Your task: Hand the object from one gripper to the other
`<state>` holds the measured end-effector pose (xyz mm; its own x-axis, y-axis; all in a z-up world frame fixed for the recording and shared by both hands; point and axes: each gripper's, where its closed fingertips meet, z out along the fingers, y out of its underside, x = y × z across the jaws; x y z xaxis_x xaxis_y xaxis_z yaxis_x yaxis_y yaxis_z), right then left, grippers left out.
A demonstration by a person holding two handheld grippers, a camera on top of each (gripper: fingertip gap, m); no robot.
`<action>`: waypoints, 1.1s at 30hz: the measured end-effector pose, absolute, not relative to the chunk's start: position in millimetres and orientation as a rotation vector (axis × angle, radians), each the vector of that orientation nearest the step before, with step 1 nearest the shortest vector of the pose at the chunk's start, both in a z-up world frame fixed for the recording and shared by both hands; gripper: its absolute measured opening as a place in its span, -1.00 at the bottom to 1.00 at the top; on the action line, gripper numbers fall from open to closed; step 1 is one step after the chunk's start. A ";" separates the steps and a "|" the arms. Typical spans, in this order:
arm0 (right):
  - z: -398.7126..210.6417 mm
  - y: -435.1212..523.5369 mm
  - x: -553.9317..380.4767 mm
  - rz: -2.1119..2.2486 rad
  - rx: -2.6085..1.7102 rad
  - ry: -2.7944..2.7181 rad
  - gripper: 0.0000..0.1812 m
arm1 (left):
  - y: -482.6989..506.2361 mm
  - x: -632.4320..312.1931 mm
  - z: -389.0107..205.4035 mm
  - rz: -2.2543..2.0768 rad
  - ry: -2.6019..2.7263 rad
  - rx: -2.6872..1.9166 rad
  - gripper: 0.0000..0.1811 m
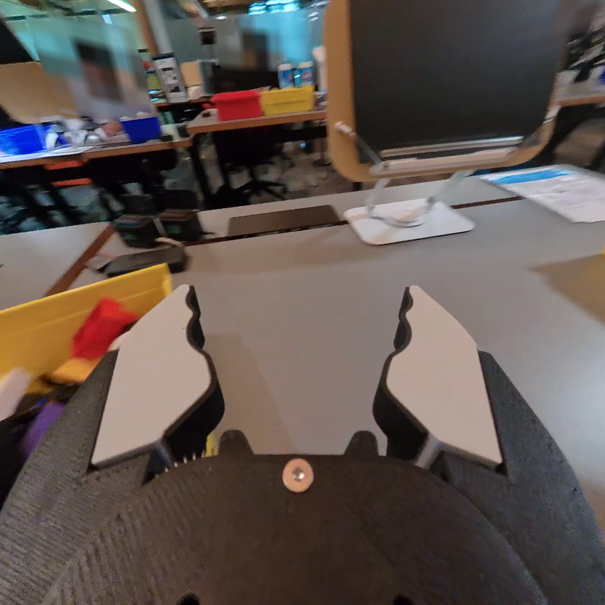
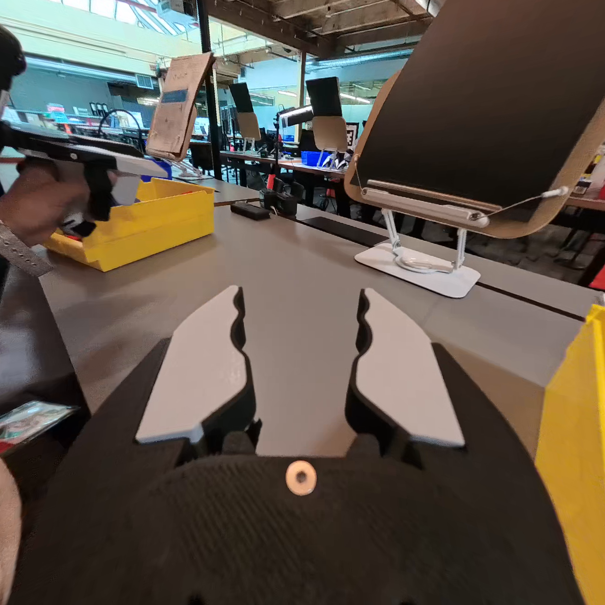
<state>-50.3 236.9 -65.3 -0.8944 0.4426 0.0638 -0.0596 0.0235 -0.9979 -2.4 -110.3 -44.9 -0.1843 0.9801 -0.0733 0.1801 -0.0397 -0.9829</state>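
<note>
My left gripper (image 1: 299,291) is open and empty above the grey table (image 1: 311,294), just right of a yellow bin (image 1: 39,330). The bin holds several small objects, among them a red block (image 1: 101,327), an orange piece (image 1: 73,371) and a purple one (image 1: 42,425). My right gripper (image 2: 301,291) is open and empty over the table (image 2: 278,262). In the right wrist view the left gripper (image 2: 127,190) shows far left, held by a hand (image 2: 36,203) above the same yellow bin (image 2: 154,226).
A tilted dark panel on a white stand (image 1: 409,222) stands at the back of the table; it also shows in the right wrist view (image 2: 422,265). A second yellow bin (image 2: 576,442) is at the right edge. Black chargers (image 1: 157,226) and a flat black device (image 1: 147,262) lie behind the left bin. A paper sheet (image 1: 556,193) lies far right.
</note>
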 end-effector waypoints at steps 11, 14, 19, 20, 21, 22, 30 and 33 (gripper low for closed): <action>-73.9 189.7 -67.0 2.242 -0.496 -2.112 -0.30 | -144.9 71.5 -70.1 1.435 -1.649 -1.246 0.00; -75.1 172.8 -63.9 2.275 -0.464 -2.155 -0.30 | -156.4 88.0 -92.3 1.479 -1.739 -1.331 -0.10; -80.1 147.3 -53.3 2.271 -0.374 -2.239 -0.30 | -169.4 111.2 -110.3 1.459 -1.819 -1.358 -0.31; -81.1 143.3 -51.3 2.270 -0.358 -2.252 -0.30 | -170.2 115.8 -110.5 1.447 -1.822 -1.350 -0.40; -81.8 139.5 -49.5 2.270 -0.344 -2.266 -0.31 | -171.6 121.0 -110.8 1.445 -1.824 -1.348 -0.50; -82.5 136.1 -47.9 2.271 -0.332 -2.277 -0.31 | -175.4 127.3 -110.8 1.458 -1.834 -1.340 -0.57; -88.9 117.5 -38.1 2.277 -0.278 -2.359 -0.32 | -192.7 158.2 -117.5 1.309 -1.840 -1.215 -0.94; -89.4 117.6 -36.0 2.272 -0.266 -2.366 -0.32 | -188.6 155.3 -117.3 1.223 -1.790 -1.177 -0.95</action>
